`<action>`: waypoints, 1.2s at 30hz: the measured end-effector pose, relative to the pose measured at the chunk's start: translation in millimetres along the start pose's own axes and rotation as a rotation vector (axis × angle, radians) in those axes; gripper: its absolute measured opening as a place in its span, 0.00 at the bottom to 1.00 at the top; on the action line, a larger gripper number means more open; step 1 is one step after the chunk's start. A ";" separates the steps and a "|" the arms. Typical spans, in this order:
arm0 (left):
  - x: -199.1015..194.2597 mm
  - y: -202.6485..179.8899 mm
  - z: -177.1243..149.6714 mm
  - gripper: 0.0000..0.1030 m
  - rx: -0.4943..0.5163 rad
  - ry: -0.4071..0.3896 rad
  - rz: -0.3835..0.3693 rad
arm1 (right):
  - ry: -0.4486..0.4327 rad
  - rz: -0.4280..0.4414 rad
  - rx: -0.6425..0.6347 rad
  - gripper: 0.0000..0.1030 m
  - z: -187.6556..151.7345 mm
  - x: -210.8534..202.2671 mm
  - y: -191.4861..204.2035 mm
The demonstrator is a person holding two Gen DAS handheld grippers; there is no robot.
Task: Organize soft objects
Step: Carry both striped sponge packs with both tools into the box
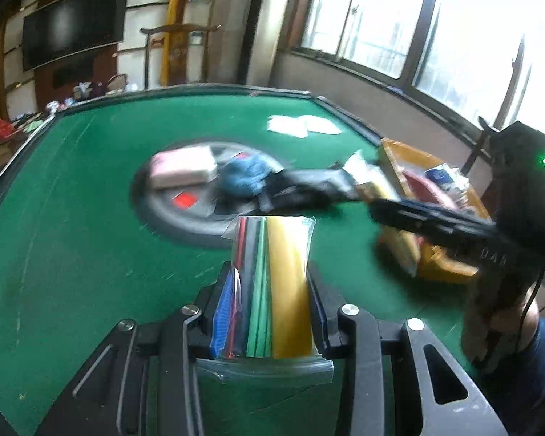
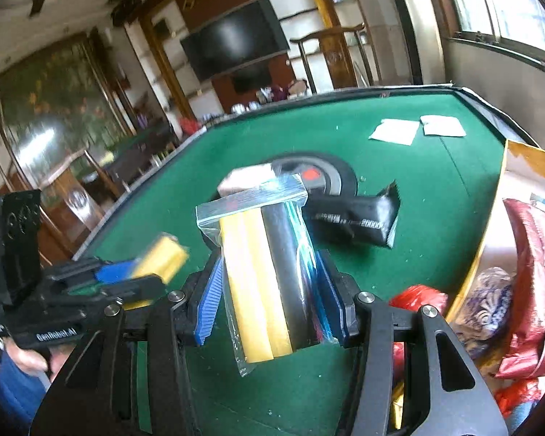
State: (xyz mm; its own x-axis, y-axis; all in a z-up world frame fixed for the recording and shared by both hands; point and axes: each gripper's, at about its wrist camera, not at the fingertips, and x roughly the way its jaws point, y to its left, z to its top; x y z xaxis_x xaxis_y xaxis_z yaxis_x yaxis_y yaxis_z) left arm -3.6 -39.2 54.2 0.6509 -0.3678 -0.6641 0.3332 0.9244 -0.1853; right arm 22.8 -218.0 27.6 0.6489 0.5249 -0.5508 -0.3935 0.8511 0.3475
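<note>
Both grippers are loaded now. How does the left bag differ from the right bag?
The left bag shows red, grey, green and yellow rolls; the right bag shows yellow rolls, a wide black one and a teal edge. The left bag sits straight between its fingers; the right bag is tilted, with one corner hanging low. Shared: both are clear plastic bags of coloured rolls, and both are clamped.

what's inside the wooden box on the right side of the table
The box holds a red padded bundle, a patterned pouch and red plastic. Anything under them is covered.
</note>
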 end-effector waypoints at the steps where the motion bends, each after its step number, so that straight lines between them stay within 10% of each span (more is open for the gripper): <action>1: 1.2 -6.1 4.1 0.36 0.005 -0.005 -0.010 | -0.009 0.009 0.012 0.48 1.1 -0.9 -2.1; 21: 25.4 -164.6 32.2 0.36 0.197 -0.019 -0.170 | -0.324 -0.096 0.388 0.48 -22.5 -139.0 -87.2; 36: 66.6 -263.7 15.6 0.36 0.305 0.069 -0.276 | -0.240 -0.431 0.601 0.48 -53.6 -193.8 -166.5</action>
State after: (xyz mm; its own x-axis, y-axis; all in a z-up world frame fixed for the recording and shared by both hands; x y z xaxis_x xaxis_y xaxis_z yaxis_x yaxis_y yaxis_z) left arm -37.4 -309.0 70.1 0.4647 -0.5804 -0.6687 0.6824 0.7160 -0.1473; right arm -72.4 -461.0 35.8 0.8148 0.0741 -0.5750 0.3015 0.7929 0.5295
